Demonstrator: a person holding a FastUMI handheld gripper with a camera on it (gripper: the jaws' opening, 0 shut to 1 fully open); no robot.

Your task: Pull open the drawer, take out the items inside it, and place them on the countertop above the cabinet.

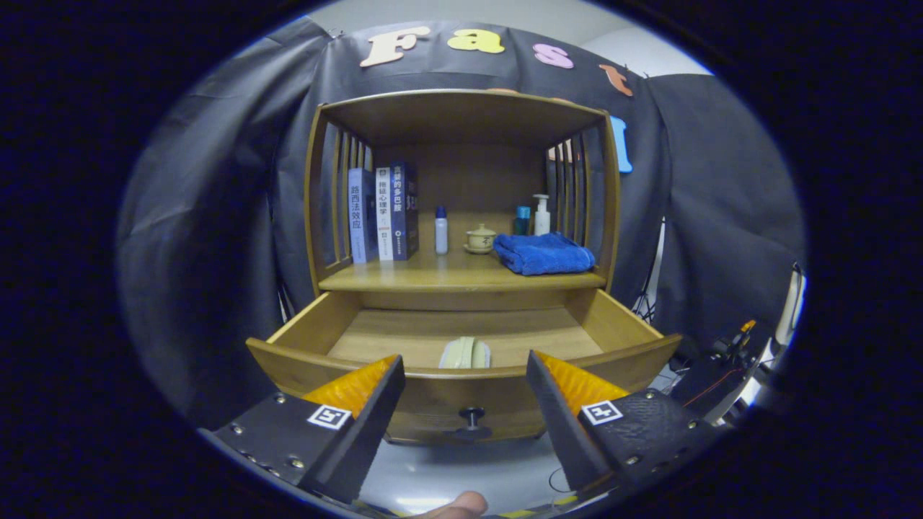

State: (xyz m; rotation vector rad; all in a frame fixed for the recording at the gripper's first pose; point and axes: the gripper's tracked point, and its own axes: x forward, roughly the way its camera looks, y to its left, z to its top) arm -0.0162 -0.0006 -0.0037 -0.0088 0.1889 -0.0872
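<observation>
A wooden cabinet has its drawer (620, 317) pulled open toward me. Inside it, close behind the front panel, lies a pale green-and-white object (465, 354), partly hidden by that panel. The drawer's dark knob (472, 416) sits on the front, between my fingers. My gripper (465, 366) is open and holds nothing; its fingertips hover just in front of the drawer's front rim, either side of the pale object. The countertop (447, 274) above the drawer carries several items.
On the countertop stand three books (382, 214) at the left, a small white bottle (441, 231), a lidded cup (480, 238), a folded blue towel (544, 253), and a pump bottle (541, 215) behind it. Slatted side walls and a top shelf enclose it. Cables and gear (735, 353) lie to the right.
</observation>
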